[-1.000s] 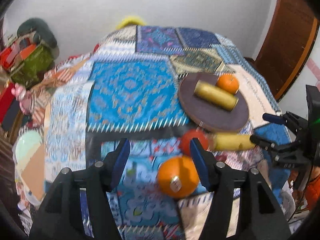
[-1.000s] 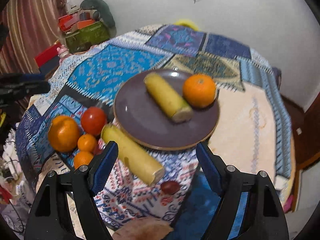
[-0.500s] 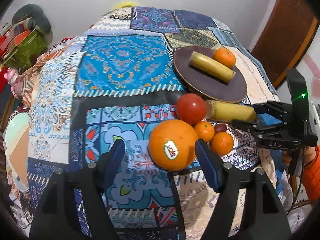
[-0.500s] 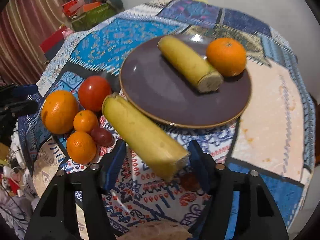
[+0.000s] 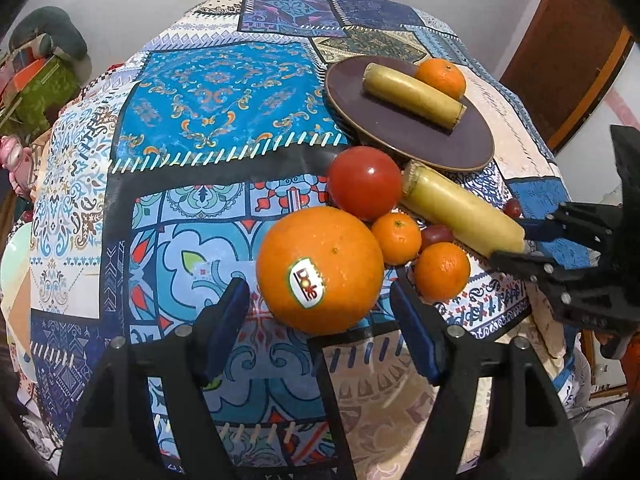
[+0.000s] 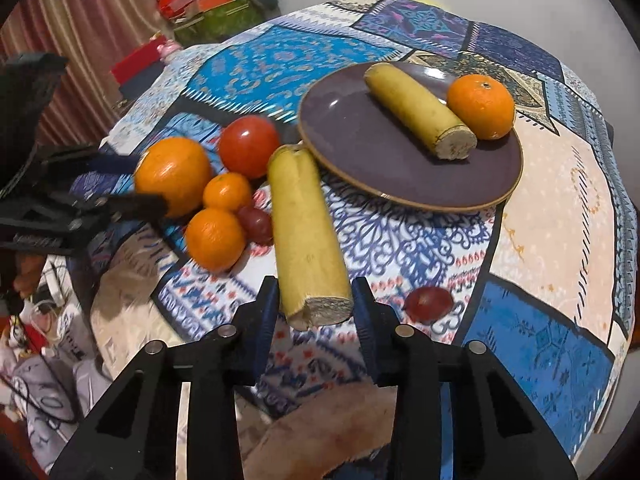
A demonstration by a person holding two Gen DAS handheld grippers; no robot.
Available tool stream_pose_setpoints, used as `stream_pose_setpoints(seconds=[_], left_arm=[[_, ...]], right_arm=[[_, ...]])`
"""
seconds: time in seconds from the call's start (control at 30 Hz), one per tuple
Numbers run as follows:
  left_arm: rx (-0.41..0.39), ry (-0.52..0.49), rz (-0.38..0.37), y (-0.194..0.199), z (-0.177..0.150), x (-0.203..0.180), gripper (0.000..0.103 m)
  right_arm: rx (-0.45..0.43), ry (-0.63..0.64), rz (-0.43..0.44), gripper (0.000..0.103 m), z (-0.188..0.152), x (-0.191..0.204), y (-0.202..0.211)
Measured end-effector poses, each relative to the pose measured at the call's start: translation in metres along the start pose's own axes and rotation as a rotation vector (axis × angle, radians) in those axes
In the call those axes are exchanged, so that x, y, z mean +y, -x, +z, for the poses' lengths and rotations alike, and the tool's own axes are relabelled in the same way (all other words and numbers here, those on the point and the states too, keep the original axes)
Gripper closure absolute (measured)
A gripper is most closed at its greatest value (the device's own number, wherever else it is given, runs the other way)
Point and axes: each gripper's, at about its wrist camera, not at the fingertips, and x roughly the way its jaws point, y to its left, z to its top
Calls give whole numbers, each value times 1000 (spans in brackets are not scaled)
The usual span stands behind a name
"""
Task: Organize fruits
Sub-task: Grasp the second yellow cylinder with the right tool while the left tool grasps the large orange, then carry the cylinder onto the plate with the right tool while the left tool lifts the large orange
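A dark plate (image 6: 348,140) (image 5: 472,148) holds a banana piece (image 6: 420,110) and a mandarin (image 6: 482,106). In front of it on the patterned cloth lie a second banana piece (image 6: 306,232) (image 5: 460,208), a tomato (image 5: 364,188) (image 6: 248,146), a big stickered orange (image 5: 320,268) (image 6: 172,176), two mandarins (image 5: 396,238) (image 5: 442,272) and grapes (image 6: 428,304). My left gripper (image 5: 320,312) is open, its fingers on either side of the big orange. My right gripper (image 6: 314,308) has closed to the sides of the second banana's near end.
The table edge runs just below both grippers. Clutter and a green box (image 6: 224,20) stand beyond the table's far left. A wooden door (image 5: 568,60) is at the right. Curtains (image 6: 80,40) hang at the left.
Both grippers moved forward and down. The left one now straddles the big orange. The right one narrowed from wide open around the banana's near end.
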Motion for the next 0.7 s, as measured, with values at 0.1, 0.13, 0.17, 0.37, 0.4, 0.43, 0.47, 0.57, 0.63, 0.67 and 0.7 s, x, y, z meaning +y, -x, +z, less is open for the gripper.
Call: stream_pose_setpoints(seconds=[0.1, 0.13, 0.17, 0.37, 0.4, 0.43, 0.47, 0.57, 0.63, 0.67, 0.7], left_arm=[[4, 8, -8, -4, 3, 1, 31], [1, 14, -11, -5, 3, 2, 31], [-3, 20, -13, -6, 4, 3, 31], [-17, 56, -32, -12, 8, 8, 31], [-21, 57, -38, -12, 9, 7, 34], [-26, 56, -39, -11, 9, 7, 34], [-30, 57, -39, -11, 9, 7, 34], [-32, 52, -47, -9, 7, 8, 35], [-32, 50, -47, -6, 4, 9, 35], [-32, 46, -43, -4, 2, 10, 35], [-33, 41, -41, -2, -1, 10, 35]], right_arm=[[8, -25, 1, 68, 4, -1, -1], [7, -34, 8, 68, 7, -3, -2], [6, -37, 12, 67, 9, -4, -4], [14, 4, 6, 65, 25, 1, -23], [8, -4, 2, 66, 25, 0, -23], [-1, -18, 5, 65, 25, -1, -23], [-8, -28, 6, 66, 24, -1, -22], [-26, -57, -17, 66, 16, 2, -17], [-21, -80, -23, 67, 10, 2, -12], [-17, -88, -20, 68, 9, 2, -11], [-8, -97, -11, 69, 6, 1, -8]])
